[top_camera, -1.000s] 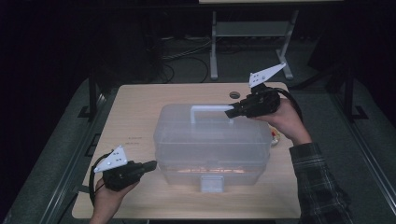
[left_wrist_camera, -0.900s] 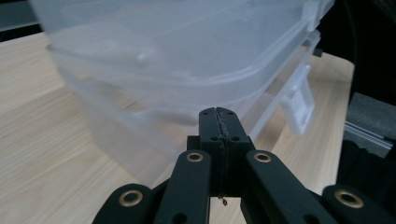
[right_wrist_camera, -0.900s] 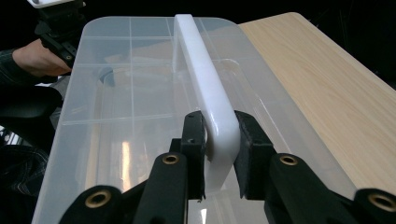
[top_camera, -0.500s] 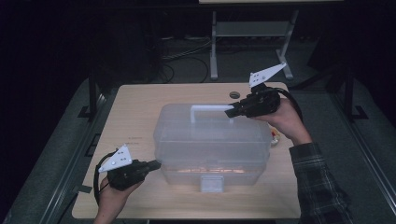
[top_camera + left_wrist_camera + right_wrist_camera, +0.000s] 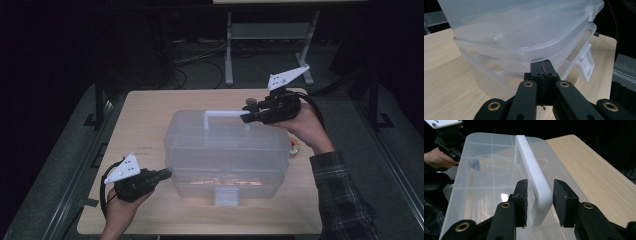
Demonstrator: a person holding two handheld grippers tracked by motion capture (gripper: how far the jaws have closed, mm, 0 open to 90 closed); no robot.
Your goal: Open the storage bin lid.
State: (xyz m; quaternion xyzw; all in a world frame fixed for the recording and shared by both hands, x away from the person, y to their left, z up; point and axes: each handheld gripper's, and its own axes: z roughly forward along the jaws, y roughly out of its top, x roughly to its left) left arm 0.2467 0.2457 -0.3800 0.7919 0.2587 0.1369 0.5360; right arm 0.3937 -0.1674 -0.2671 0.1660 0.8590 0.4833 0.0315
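A clear plastic toolbox (image 5: 227,150) with a white handle (image 5: 225,114) stands in the middle of the wooden table (image 5: 145,115). My right gripper (image 5: 246,116) reaches in from the right and straddles the handle's right end (image 5: 531,165). Its jaws have just been opening, and a thin gap shows between each pad and the handle, so it is open. My left gripper (image 5: 167,174) is shut with nothing between its jaws. Its tip (image 5: 542,63) touches the box's left end just under the lid rim (image 5: 511,30).
A white latch (image 5: 225,196) hangs on the box's front. A small dark round object (image 5: 251,102) lies at the table's back edge, and a small roll (image 5: 295,147) lies right of the box. A metal stand (image 5: 230,45) rises behind the table.
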